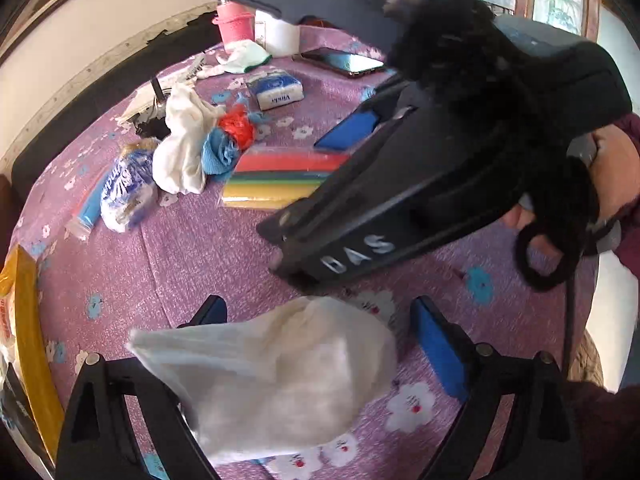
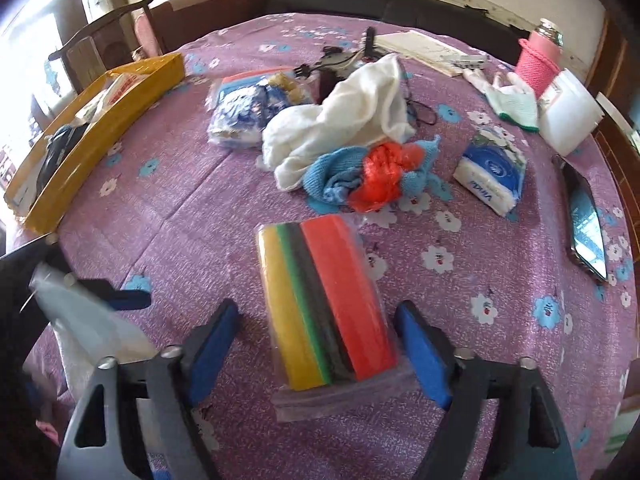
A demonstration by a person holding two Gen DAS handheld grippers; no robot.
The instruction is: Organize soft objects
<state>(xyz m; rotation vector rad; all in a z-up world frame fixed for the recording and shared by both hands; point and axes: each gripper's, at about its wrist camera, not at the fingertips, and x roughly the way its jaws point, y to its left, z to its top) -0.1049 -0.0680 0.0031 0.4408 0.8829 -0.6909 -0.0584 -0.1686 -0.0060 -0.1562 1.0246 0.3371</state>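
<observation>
My left gripper [image 1: 320,336] stands wide open with a white folded cloth [image 1: 276,376] draped between its fingers, over the left finger; its grip on it is unclear. The cloth also shows at the left of the right wrist view [image 2: 84,332]. My right gripper [image 2: 316,340] is open, its blue pads on either side of a bagged pack of coloured sponge cloths [image 2: 328,300], not touching. That pack [image 1: 280,176] lies mid-table in the left view, partly behind the right gripper [image 1: 320,200]. A white towel [image 2: 340,120] and a blue and red cloth bundle [image 2: 368,176] lie beyond.
A yellow tray [image 2: 96,136] sits at the table's left edge. Tissue packs [image 2: 492,176] [image 2: 248,112], a phone [image 2: 586,224], a pink cup [image 2: 536,64], gloves [image 2: 512,100] and cables [image 2: 344,60] lie on the purple flowered tablecloth [image 2: 480,360].
</observation>
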